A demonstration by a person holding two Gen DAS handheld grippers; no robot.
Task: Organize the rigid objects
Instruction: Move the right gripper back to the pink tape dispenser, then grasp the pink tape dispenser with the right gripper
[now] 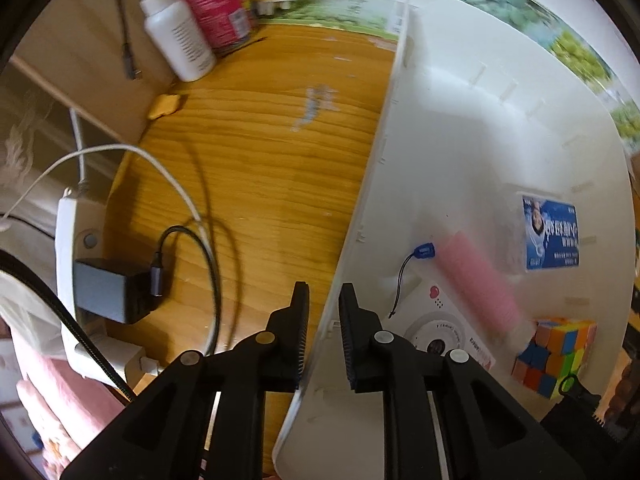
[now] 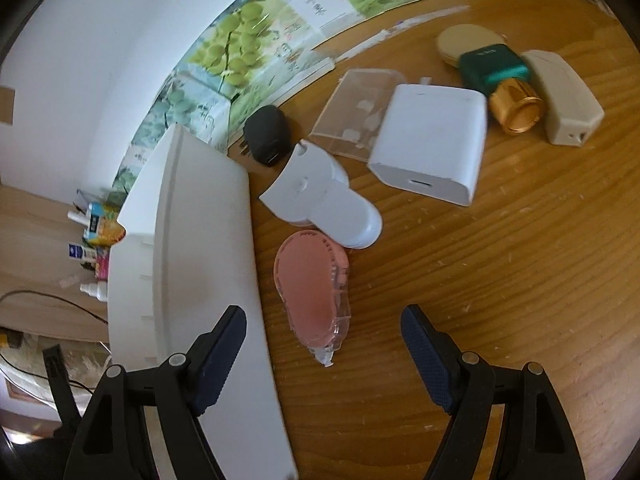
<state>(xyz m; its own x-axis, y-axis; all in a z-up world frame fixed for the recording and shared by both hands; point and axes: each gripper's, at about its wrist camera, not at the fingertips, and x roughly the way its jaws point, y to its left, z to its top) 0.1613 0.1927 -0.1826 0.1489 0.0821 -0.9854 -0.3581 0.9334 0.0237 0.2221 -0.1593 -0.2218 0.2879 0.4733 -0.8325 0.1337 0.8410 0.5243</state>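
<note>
In the left wrist view my left gripper (image 1: pixel 324 304) points down over the side wall of a white bin (image 1: pixel 460 128). Its jaws stand narrowly open astride the rim, and a sliver of table shows beside the left pad. The bin holds a pink cylinder (image 1: pixel 476 280), a colour cube (image 1: pixel 556 356), a blue card case (image 1: pixel 552 236) and a white round device (image 1: pixel 432 336). My right gripper (image 2: pixel 324 312) stands open just above a pink correction tape (image 2: pixel 312 288), which lies on the wood between its fingertips, beside the white bin (image 2: pixel 192 216).
Beyond the tape lie a white curved device (image 2: pixel 320 196), a white charger (image 2: pixel 432 140), a black plug (image 2: pixel 268 132), a clear case (image 2: pixel 356 112), a green bottle with gold cap (image 2: pixel 496 72) and a beige box (image 2: pixel 560 92). Left of the bin: a white bottle (image 1: pixel 176 28), a pink can (image 1: pixel 216 12), a dark adapter (image 1: pixel 112 292) with cables.
</note>
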